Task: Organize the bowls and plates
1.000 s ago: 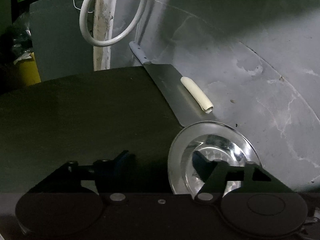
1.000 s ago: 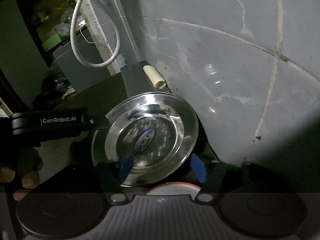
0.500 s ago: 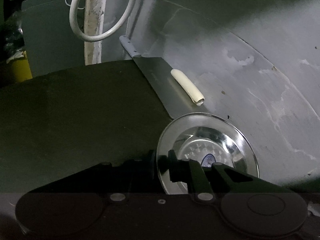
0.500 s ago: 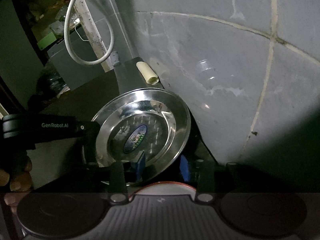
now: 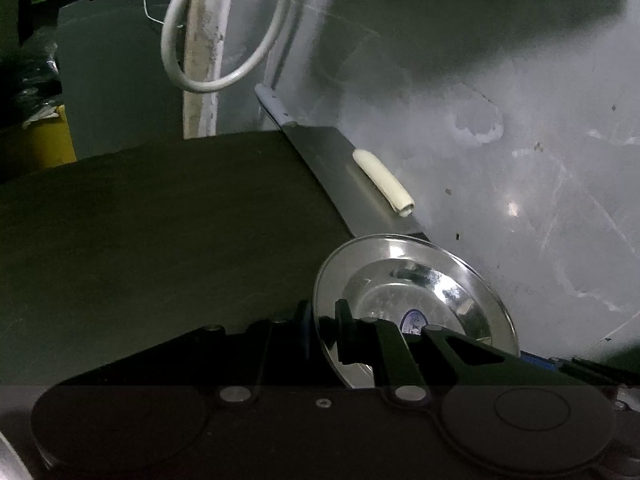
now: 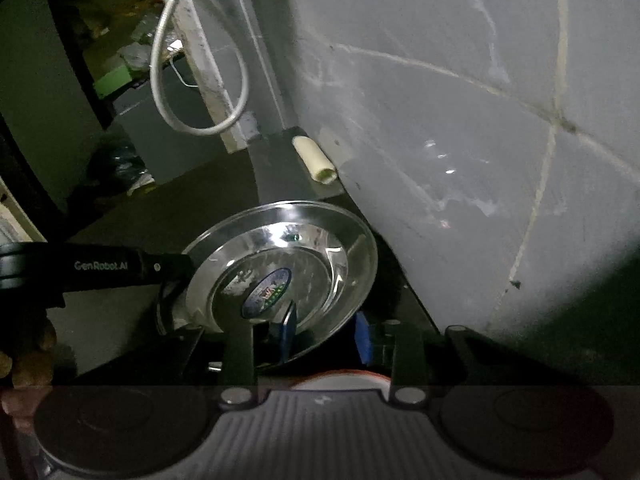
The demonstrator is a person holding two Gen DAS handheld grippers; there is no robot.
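Comparing with a second back, both tools have closed in on the steel plate (image 5: 416, 300): the left tool (image 5: 322, 334) stood wide apart then, with the plate's rim off to one side of it, and is now clamped on that rim. The right tool (image 6: 324, 330) has just been closing too, and its blue pads (image 6: 289, 330) now sit either side of the plate's near rim, one over the upper face and one below; whether they fully press cannot be told in the dim light, but the plate is tilted up off the bench (image 5: 160, 220) between the two tools, so it reads as gripped.

In the right wrist view the left tool comes in from the left of the plate, and part of a hand (image 6: 28, 356) shows behind it at the frame edge.

The plate is at the bench's far right corner, close beside the grey wall (image 5: 520, 160). Just beyond the plate a metal sheet (image 5: 340, 176) lies along the wall with a pale tube (image 5: 382, 180) on it. Left of the plate the dark bench top is open. A white hose (image 5: 224, 60) loops down past the bench's far edge. A red-rimmed dish (image 6: 340, 380) shows just under the right tool.
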